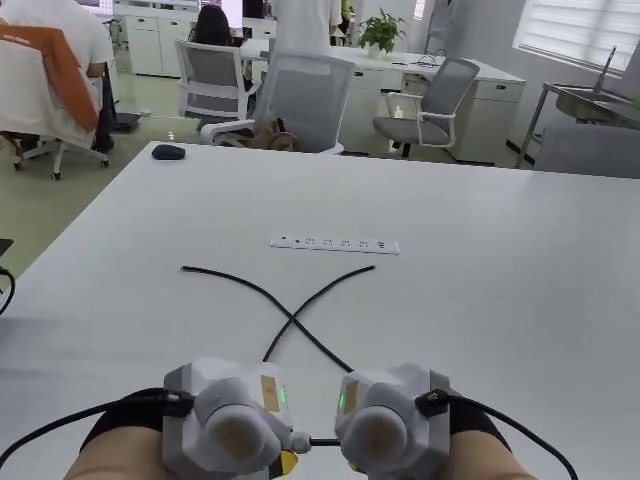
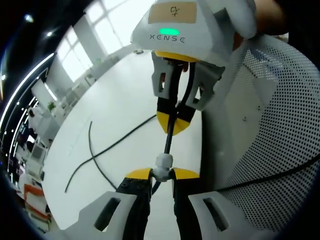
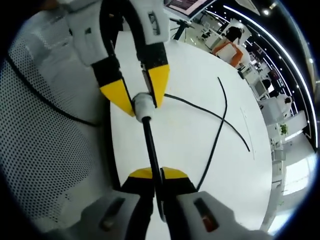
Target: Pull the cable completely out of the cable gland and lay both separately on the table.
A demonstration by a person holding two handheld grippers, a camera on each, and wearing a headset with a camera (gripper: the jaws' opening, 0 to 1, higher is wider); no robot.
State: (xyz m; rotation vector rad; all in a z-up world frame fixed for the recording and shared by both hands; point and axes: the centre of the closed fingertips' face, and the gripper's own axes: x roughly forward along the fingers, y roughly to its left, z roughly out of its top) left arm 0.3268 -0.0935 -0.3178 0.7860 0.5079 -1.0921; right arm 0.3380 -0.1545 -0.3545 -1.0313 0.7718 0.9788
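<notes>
A white cable gland (image 2: pixel 162 166) sits between the yellow fingertips of my left gripper (image 2: pixel 161 174), which is shut on it. A black cable (image 2: pixel 170 137) runs straight out of the gland to my right gripper (image 2: pixel 175 119), shut on it a short way off. In the right gripper view, my right gripper (image 3: pixel 159 173) pinches the cable (image 3: pixel 149 142), and the left gripper (image 3: pixel 135 95) holds the gland (image 3: pixel 142 106) beyond. In the head view both are low at the table's near edge, with the gland (image 1: pixel 298 440) and a short cable piece (image 1: pixel 322 441) between them.
Two long black cables (image 1: pixel 296 314) lie crossed on the white table (image 1: pixel 500 300); their near ends pass under the grippers. A white power strip (image 1: pixel 335 244) lies further back and a black mouse (image 1: pixel 168 152) at the far left edge. Office chairs (image 1: pixel 300 100) stand beyond.
</notes>
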